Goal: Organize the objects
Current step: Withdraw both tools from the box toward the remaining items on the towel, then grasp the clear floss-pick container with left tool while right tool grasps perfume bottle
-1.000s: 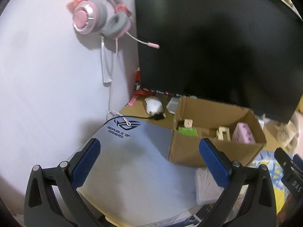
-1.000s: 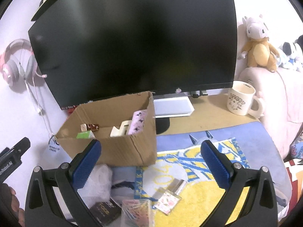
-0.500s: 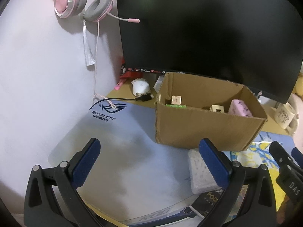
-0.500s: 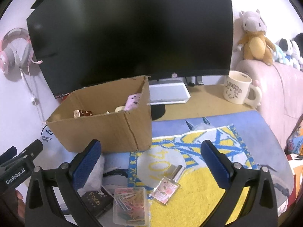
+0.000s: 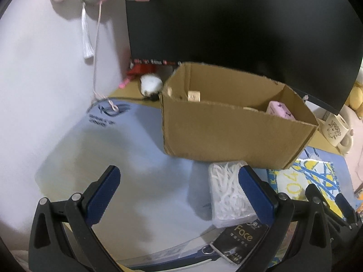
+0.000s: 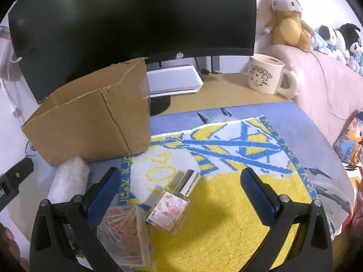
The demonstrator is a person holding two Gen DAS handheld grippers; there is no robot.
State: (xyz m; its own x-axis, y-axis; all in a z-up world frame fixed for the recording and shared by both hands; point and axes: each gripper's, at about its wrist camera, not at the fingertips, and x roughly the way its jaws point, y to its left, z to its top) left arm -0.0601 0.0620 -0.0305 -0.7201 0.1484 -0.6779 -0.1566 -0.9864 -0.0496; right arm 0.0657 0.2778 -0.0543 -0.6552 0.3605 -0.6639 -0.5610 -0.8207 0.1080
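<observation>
Both tongs are spread apart, nothing held. Cardboard box (image 5: 229, 122), ahead of left tongs (image 5: 179, 192), already holds several items. Still left out: perfume bottle (image 6: 172, 206) between right tongs (image 6: 179, 192), paperclip case (image 6: 124, 233), swab pack (image 5: 229, 192), dark packet (image 5: 240, 240).

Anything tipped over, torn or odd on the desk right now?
The perfume bottle lies on its side on the yellow towel, cap pointing toward the box. The cardboard box has a ragged, torn top edge and a creased front wall. Nothing looks spilled.
</observation>
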